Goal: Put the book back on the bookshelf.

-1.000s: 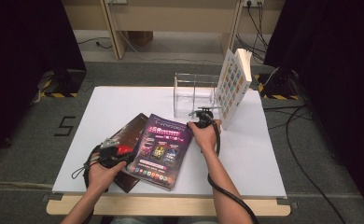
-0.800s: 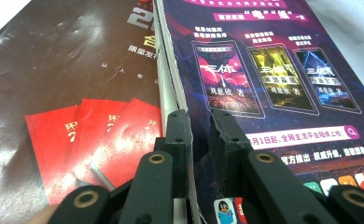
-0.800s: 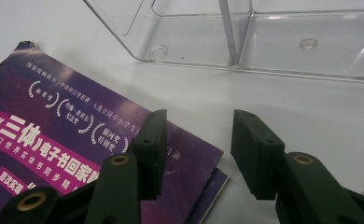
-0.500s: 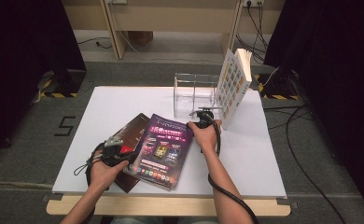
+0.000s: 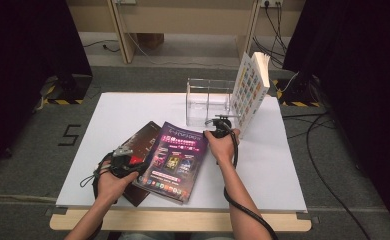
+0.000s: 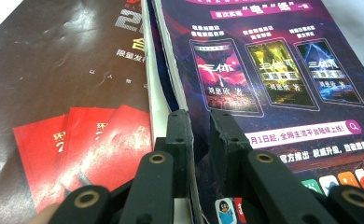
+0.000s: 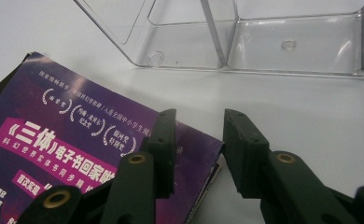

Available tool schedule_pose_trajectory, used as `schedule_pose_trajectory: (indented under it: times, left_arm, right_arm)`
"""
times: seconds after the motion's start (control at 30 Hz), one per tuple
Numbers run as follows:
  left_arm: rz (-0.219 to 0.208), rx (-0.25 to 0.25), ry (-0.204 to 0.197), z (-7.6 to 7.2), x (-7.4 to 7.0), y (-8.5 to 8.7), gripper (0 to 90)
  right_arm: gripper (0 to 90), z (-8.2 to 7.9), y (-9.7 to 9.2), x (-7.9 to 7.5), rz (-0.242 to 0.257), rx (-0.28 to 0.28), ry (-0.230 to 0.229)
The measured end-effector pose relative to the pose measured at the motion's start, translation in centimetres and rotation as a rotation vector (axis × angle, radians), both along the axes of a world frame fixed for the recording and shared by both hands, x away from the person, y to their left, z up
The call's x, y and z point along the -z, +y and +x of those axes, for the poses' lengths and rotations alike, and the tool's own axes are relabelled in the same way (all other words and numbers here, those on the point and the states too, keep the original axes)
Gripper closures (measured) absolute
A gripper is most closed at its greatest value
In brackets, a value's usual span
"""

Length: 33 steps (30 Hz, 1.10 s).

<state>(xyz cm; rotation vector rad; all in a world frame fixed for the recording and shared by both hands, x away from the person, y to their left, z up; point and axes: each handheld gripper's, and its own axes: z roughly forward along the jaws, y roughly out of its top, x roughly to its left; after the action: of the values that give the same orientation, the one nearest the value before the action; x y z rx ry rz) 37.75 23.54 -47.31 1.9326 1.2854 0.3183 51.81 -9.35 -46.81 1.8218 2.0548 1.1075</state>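
High view shows a white table (image 5: pixel 133 107) with much free surface at the far left and at the right side, while the middle is occupied. A purple magazine (image 5: pixel 175 160) lies flat near the front edge, and it partly covers a dark brown booklet (image 5: pixel 140 142) on its left; both stay inside the table edge. Behind them stands a clear acrylic holder (image 5: pixel 208 100) with empty compartments, and a thick book (image 5: pixel 250 90) stands upright and leaning just beside the holder at its right. Between the far corner of the magazine and the holder there is only a narrow strip of bare table. The left gripper (image 5: pixel 125 160) lies low over the left edge of the magazine, and the forearm comes in from the bottom of the view. In the left gripper view the left gripper (image 6: pixel 199 116) has its jaws narrow and set on both sides of the magazine's (image 6: pixel 264 70) page edge, but I cannot tell if the pads really press it. The right gripper (image 5: pixel 222 122) is at the far corner of the magazine, with the forearm stretched forward. In the right gripper view the right gripper (image 7: pixel 196 121) has just been closing its jaws; they stand half wide around that corner of the magazine (image 7: pixel 68 149), one pad over the cover and the other one apart from it over bare table, so the corner is not clamped.
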Motion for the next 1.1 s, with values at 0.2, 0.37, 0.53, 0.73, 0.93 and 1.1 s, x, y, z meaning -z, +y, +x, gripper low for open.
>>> schedule_pose_trajectory:
  times: [0.2,0.37,0.53,0.73,0.93,1.1]
  left_arm:
    - [0.011,-0.001,0.002,0.0,0.0,-0.3,77.8]
    - [0.004,-0.013,0.001,-0.2,0.1,-0.5,78.0]
    - [-0.002,-0.020,0.006,-0.1,0.1,-0.5,78.1]
    - [-0.011,-0.025,0.003,-0.2,0.2,-0.4,78.1]
    - [-0.005,-0.030,0.003,-0.2,0.1,-0.5,78.2]
    - [-0.002,-0.034,0.009,-0.2,0.1,-0.5,78.2]
  right_arm:
    - [68.4,-0.7,-0.7,-0.1,0.015,0.014,0.009]
    - [62.0,-0.7,-1.4,0.5,0.045,0.005,0.066]
    - [56.0,-0.6,-1.5,1.1,0.069,-0.012,0.090]
    - [55.3,-0.6,-1.5,1.1,0.083,-0.011,0.097]
    - [57.1,-0.7,-1.4,1.0,0.078,-0.001,0.094]
    - [65.2,-1.4,-1.5,0.1,0.081,0.021,0.039]
